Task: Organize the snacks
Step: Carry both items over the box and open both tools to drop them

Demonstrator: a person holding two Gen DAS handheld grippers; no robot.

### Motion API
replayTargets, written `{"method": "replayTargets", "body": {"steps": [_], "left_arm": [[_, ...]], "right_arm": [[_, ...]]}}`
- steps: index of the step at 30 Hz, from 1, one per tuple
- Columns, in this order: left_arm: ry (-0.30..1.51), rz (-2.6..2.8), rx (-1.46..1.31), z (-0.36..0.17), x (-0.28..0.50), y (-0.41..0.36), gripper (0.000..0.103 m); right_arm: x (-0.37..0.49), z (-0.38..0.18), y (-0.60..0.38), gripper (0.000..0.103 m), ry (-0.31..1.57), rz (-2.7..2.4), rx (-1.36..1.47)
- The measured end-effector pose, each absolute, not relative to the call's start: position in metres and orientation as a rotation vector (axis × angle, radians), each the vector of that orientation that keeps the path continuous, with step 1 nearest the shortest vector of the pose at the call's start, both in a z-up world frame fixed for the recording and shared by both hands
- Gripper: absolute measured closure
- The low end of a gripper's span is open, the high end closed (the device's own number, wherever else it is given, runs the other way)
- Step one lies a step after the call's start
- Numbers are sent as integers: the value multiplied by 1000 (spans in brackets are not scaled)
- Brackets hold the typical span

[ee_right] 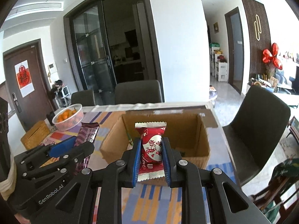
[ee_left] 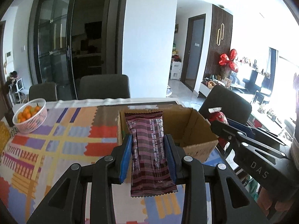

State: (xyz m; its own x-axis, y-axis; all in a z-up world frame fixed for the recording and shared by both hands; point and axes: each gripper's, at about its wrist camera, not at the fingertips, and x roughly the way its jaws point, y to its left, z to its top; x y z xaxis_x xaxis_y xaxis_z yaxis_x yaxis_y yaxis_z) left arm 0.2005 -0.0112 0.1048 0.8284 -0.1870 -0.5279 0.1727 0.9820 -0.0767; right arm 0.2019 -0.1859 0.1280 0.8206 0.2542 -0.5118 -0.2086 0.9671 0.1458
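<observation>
Left wrist view: left gripper (ee_left: 149, 145) is pinching the purple snack bar (ee_left: 149, 149) across its width, blue pads pressing both long edges. The bar is pointing lengthwise away from the camera, its far end over the near wall of the cardboard box (ee_left: 196, 130). Holding it by the middle is probably keeping it level so it can drop in flat. The box is sitting open-topped near the table's far right corner, on the patterned cloth (ee_left: 61, 140). The basket of oranges (ee_left: 30, 117) is sitting near the far left edge, well apart from the box, so it is not getting in the way. The right gripper (ee_left: 224, 128) is coming in from the right, just beside the box's right wall, carrying a red pack.

Right wrist view: the right gripper is squeezing the red candy pack (ee_right: 151, 147) at its middle, crimped ends sticking out front and back. The pack is hanging in front of the box opening, above the near wall. The left gripper (ee_right: 74, 145) is showing at left with the purple bar standing up between its fingers, beside the box's left wall.

Judgement: both snacks are being carried to the same box; release is not yet done.
</observation>
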Motion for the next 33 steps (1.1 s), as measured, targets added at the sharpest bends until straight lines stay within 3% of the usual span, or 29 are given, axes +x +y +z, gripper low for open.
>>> {"method": "replayTargets", "body": {"steps": [28, 33], "left_arm": [[717, -228, -30, 79, 307, -23, 68], [742, -204, -25, 69, 316, -23, 58]], "right_arm": [[296, 110, -189, 80, 681, 233, 44], [309, 96, -191, 80, 720, 220, 28]]}}
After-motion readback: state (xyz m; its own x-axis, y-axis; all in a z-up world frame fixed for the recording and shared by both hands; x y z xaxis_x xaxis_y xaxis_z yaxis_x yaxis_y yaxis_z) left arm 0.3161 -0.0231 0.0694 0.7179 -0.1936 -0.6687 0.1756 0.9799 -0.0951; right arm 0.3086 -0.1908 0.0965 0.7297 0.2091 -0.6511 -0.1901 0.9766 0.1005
